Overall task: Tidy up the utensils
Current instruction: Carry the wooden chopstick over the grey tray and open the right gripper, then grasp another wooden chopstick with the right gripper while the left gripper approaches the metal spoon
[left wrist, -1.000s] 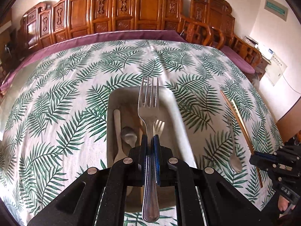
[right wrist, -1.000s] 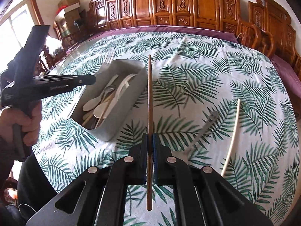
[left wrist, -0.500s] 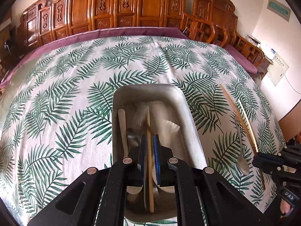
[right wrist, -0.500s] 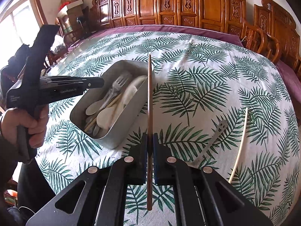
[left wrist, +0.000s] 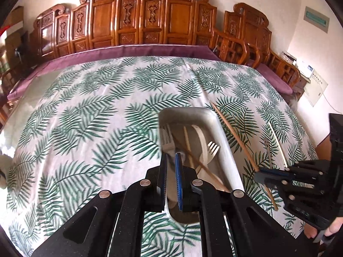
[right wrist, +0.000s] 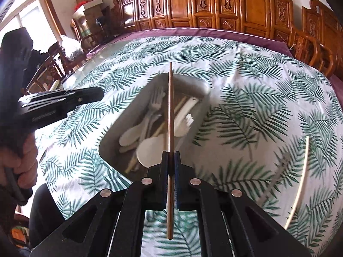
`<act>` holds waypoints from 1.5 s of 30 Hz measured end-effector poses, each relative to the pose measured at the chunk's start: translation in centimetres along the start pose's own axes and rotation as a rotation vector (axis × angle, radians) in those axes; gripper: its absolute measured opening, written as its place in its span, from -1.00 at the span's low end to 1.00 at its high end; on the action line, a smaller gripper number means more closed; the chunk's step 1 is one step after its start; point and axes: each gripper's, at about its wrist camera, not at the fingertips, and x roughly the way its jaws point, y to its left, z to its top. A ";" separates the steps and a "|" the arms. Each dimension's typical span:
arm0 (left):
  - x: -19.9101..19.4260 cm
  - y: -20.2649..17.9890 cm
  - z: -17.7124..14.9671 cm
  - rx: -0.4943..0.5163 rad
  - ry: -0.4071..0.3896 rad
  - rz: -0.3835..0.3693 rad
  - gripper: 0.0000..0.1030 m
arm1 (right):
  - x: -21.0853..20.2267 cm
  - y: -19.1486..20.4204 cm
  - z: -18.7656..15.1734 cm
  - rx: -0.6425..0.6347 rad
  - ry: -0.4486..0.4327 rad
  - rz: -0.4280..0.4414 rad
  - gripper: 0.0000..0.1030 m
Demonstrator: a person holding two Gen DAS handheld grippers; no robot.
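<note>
Already most of the utensils lay in the grey metal tray (left wrist: 223, 143): a steel fork (left wrist: 166, 138), pale plastic forks and spoons, and chopsticks. The left gripper (left wrist: 170, 160) hung over the tray's left side with its jaws slightly apart and empty. The right gripper (right wrist: 170, 156) was clamped on a brown chopstick (right wrist: 170, 107) above the tray. A metal spoon (right wrist: 276, 176) and a pale chopstick (right wrist: 300, 184) still waited on the leaf-print tablecloth (right wrist: 246, 81), so probably three pieces remained.

left claw (left wrist: 170, 160) hangs parted and empty over the tray (left wrist: 223, 141) of forks and chopsticks.
</note>
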 end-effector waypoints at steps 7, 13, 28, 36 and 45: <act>-2.0 2.1 -1.1 -0.012 -0.015 0.024 -0.87 | 2.0 1.3 1.9 0.044 0.005 0.030 -0.88; -3.2 3.2 -2.2 -0.023 -0.022 0.032 -0.87 | 3.8 1.6 3.0 0.085 0.016 0.022 -0.88; -4.4 4.1 -3.1 -0.040 -0.030 0.037 -0.87 | 5.2 1.4 4.2 0.124 0.009 0.001 -0.85; -4.7 3.2 -2.8 -0.030 -0.037 0.033 -0.84 | 3.6 1.6 3.3 0.075 -0.008 -0.013 -0.84; -4.6 0.5 -2.3 -0.002 -0.050 0.013 -0.65 | -0.6 0.2 0.5 0.021 -0.039 -0.055 -0.84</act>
